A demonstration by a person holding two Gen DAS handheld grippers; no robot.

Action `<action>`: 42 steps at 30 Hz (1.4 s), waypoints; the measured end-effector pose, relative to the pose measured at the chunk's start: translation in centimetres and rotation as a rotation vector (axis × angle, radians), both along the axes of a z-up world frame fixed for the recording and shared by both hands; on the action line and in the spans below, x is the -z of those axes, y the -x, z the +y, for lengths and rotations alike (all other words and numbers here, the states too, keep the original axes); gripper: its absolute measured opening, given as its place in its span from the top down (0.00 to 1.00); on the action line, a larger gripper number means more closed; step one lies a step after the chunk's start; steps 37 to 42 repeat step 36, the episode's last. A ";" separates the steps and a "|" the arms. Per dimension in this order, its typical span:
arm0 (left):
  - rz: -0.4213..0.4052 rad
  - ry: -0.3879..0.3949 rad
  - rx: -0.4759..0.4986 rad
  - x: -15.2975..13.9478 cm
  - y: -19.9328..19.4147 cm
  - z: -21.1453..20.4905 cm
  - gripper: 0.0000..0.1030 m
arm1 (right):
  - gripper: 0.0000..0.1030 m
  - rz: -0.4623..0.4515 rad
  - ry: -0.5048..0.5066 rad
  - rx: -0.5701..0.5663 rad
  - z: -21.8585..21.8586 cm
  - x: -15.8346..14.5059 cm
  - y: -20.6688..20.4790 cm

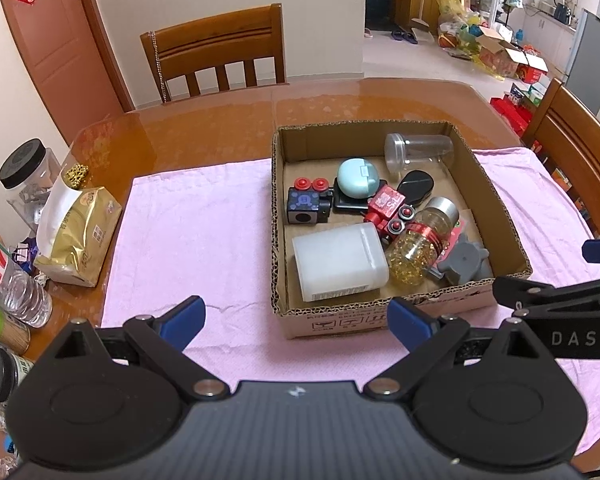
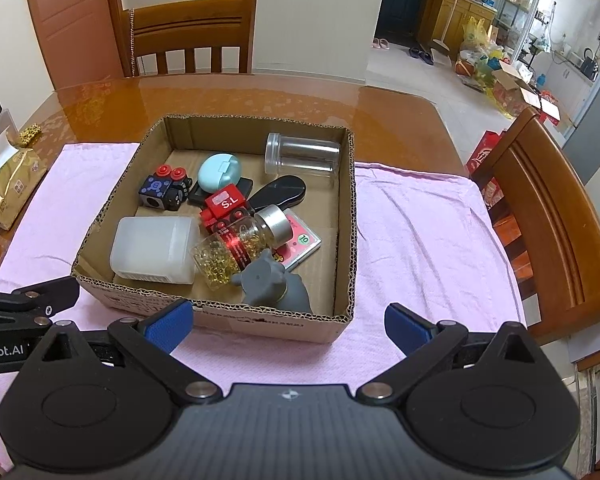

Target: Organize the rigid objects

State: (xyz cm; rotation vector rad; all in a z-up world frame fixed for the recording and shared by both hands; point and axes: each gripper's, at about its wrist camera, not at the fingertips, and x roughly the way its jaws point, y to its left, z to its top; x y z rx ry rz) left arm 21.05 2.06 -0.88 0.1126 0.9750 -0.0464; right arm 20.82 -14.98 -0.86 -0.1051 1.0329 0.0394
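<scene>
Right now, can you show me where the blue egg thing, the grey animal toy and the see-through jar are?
Blue egg case (image 2: 219, 172): right wrist view, on its rounded top.
Grey animal toy (image 2: 268, 280): right wrist view, on its body.
See-through jar (image 1: 420, 153): left wrist view, on its clear side.

Glossy brown surface (image 1: 204, 128) under a pink cloth (image 1: 196, 240). Wooden chair (image 1: 216, 52) at the far edge, another chair (image 2: 552, 216) at the right. Along the left edge: gold packet (image 1: 80, 236), black-lidded clear jar (image 1: 24, 172), water bottle (image 1: 24, 296), perhaps a carton beside it. Orange door (image 1: 56, 40) behind; cluttered boxes (image 1: 504, 52) across the room.
</scene>
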 end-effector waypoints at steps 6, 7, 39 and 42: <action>0.005 0.004 -0.016 0.1 0.0 0.2 0.06 | 0.00 -0.005 -0.004 0.008 0.1 -0.1 0.0; 0.006 0.005 -0.016 0.1 0.0 0.2 0.06 | 0.00 -0.003 -0.004 0.008 0.1 0.0 0.0; 0.000 0.012 -0.013 -0.3 0.0 0.1 0.06 | 0.00 -0.025 -0.013 0.017 -0.1 -0.5 0.3; 0.000 0.012 -0.013 -0.3 0.0 0.1 0.06 | 0.00 -0.025 -0.013 0.017 -0.1 -0.5 0.3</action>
